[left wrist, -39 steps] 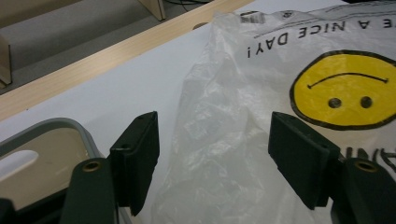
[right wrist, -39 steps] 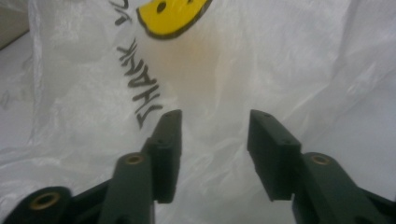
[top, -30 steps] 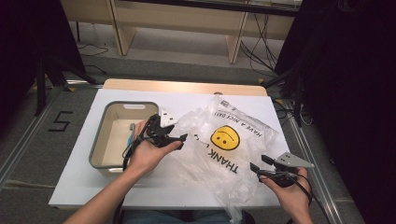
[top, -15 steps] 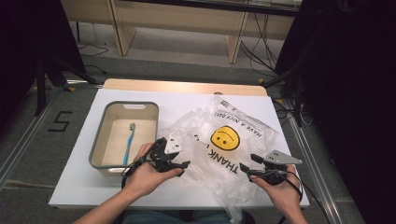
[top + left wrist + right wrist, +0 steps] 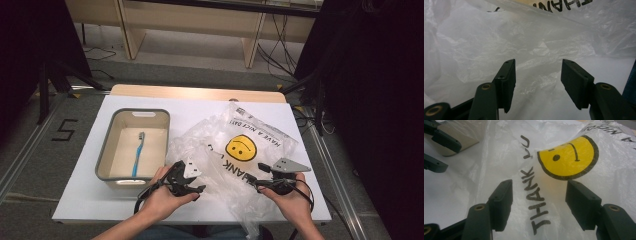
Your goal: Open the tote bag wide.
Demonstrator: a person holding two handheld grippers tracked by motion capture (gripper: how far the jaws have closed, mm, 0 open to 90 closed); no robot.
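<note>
On the table, both grippers, left (image 5: 199,188) and right (image 5: 260,184), hang unclenched over the bag (image 5: 240,150), the left's jaws having just narrowed; each should pinch one film layer.

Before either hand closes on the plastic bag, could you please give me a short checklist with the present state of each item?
1. Left tongs open, jaws just closing, film between them unpinched: ok.
2. Right tongs open over the printed lettering: ok.
3. Plastic bag flat enough to find its opening: not ok, crumpled.
4. Bag's mouth located: cannot tell.
5. Toothbrush lying in the bin: ok.
</note>
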